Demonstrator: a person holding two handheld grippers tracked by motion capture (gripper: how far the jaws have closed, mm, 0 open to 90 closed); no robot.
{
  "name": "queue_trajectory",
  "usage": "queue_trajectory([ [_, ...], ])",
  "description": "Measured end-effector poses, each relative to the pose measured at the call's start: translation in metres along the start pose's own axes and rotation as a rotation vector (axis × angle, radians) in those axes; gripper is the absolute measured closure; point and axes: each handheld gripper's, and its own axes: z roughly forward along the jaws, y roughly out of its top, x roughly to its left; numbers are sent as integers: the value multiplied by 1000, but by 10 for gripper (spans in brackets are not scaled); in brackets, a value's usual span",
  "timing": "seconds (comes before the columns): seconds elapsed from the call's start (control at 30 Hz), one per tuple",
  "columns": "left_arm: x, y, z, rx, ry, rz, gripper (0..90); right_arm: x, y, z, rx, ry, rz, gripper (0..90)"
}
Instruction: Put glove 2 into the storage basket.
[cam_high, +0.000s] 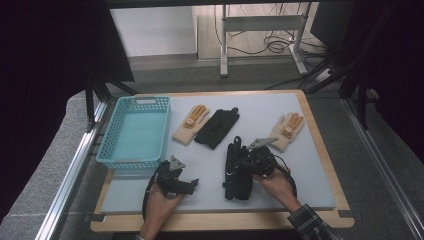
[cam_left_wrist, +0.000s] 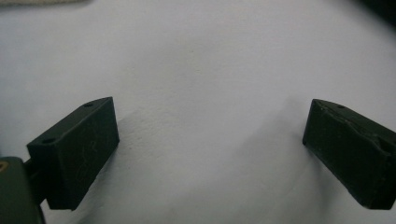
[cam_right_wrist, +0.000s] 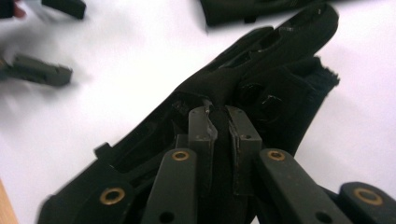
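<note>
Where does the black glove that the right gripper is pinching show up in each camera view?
High view: the black fabric glove lies lower centre, under the right gripper.
Left gripper view: not in it.
Right gripper view: the glove runs diagonally across the middle, fabric pinched.
Shared landmark: the pale grey table mat.

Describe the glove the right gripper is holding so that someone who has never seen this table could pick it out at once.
Start at the blue basket on the left of the grey mat, then go right along the near half of the mat, past the left gripper. There a black glove lies lengthwise, pinched by the right gripper. The other black glove lies farther back between two cream gloves, untouched.
</note>
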Motion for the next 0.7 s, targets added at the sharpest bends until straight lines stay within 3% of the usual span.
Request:
queue_trajectory([
  [0.2,0,0,0,0,0,0,37,-8,4,-2,-37,-22,-1,605],
  [0.47,0,0,0,0,0,-2,37,-26,27,9,-97,-50,16,459],
  [0.63,0,0,0,0,0,-1,37,-36,49,26,-118,-96,24,433],
  [0.7,0,0,0,0,0,-1,37,-41,59,37,-105,-97,31,476],
])
